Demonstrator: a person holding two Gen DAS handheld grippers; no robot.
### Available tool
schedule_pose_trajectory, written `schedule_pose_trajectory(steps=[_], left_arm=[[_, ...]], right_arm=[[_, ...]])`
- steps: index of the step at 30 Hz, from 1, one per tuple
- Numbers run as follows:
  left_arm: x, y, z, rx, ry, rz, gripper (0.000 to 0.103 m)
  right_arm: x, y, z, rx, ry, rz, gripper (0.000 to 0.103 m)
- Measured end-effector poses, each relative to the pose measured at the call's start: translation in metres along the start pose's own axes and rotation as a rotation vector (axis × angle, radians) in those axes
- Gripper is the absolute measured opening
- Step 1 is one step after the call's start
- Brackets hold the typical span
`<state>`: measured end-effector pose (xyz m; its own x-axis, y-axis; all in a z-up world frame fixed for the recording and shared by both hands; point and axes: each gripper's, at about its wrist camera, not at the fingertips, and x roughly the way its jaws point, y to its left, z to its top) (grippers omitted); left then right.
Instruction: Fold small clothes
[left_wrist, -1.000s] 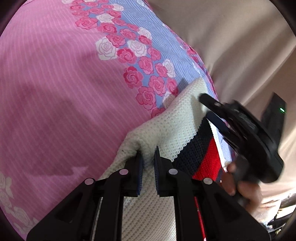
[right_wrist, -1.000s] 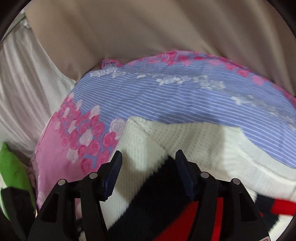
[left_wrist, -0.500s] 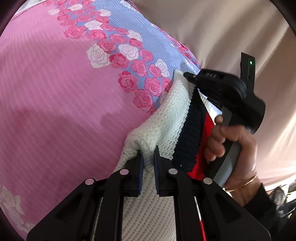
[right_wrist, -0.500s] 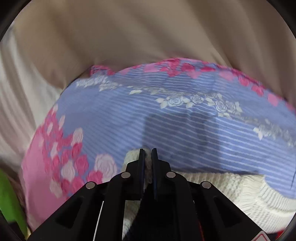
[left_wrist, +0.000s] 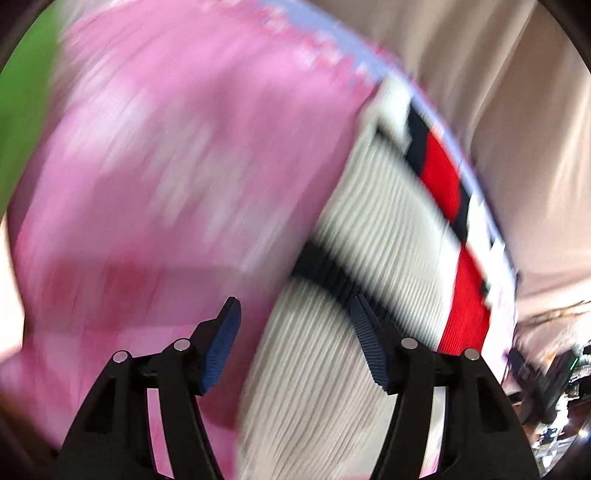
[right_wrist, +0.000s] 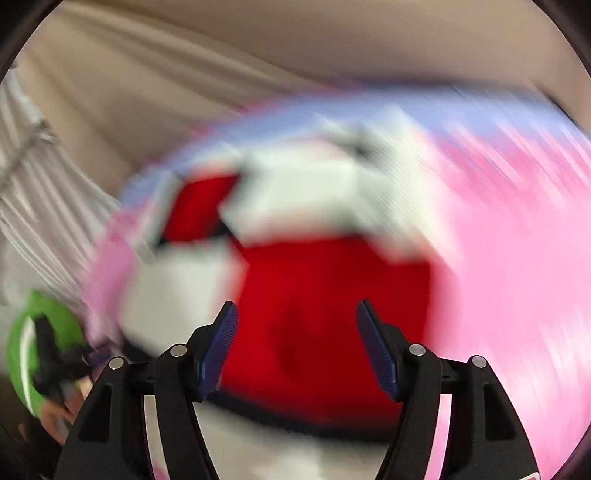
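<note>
sweater (left_wrist: 373, 229): lying on the pink bedsheet (left_wrist: 166, 166), running from lower centre to upper right of the left view.
left gripper (left_wrist: 293, 349): jaws opening, gripping nothing, hovering over the sweater's near left edge.
right gripper (right_wrist: 295, 349): jaws opening, gripping nothing, hanging above the red band.
nearer hand: too blurred for telling.

Each view is taken from behind a gripper, looking steeply down along its fingers from close above. The knitted sweater (left_wrist: 373, 236) (right_wrist: 317, 295) and pink bedsheet (left_wrist: 166, 166) (right_wrist: 517, 266) are shared, both blurred.
</note>
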<state>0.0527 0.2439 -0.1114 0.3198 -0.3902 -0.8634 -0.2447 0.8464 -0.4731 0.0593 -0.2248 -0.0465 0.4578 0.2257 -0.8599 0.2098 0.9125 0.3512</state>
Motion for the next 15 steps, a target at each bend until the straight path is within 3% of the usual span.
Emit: schedule_pose_trajectory(steps=[2,5,8,12,13,14,15], left_arm=[[-0.009,0.010,-0.035,-0.025,0.010,-0.010,0.061],[-0.014,0.009,-0.073,-0.047,0.042,-0.001,0.068],[-0.011,-0.001,-0.091,-0.042,0.045,0.005,0.075],[-0.004,-0.014,-0.092,-0.065,0.063,-0.013,0.075],[-0.003,-0.015,-0.089,-0.069,0.061,-0.029,0.072],[-0.001,-0.016,-0.087,-0.072,0.071,-0.061,0.056],[0.001,-0.017,-0.084,-0.079,0.091,-0.079,0.039]], right_arm=[[-0.019,-0.038,-0.058,0.095,0.081,-0.023,0.066],[-0.023,-0.056,-0.122,0.158,0.175,0.018,0.066],[-0.006,-0.043,-0.155,0.148,0.231,0.118,0.066],[0.009,-0.018,-0.156,0.075,0.200,0.149,0.068],[0.010,-0.014,-0.154,0.075,0.193,0.153,0.067],[0.011,-0.013,-0.151,0.082,0.180,0.158,0.058],[0.015,-0.014,-0.147,0.098,0.180,0.176,0.032]])
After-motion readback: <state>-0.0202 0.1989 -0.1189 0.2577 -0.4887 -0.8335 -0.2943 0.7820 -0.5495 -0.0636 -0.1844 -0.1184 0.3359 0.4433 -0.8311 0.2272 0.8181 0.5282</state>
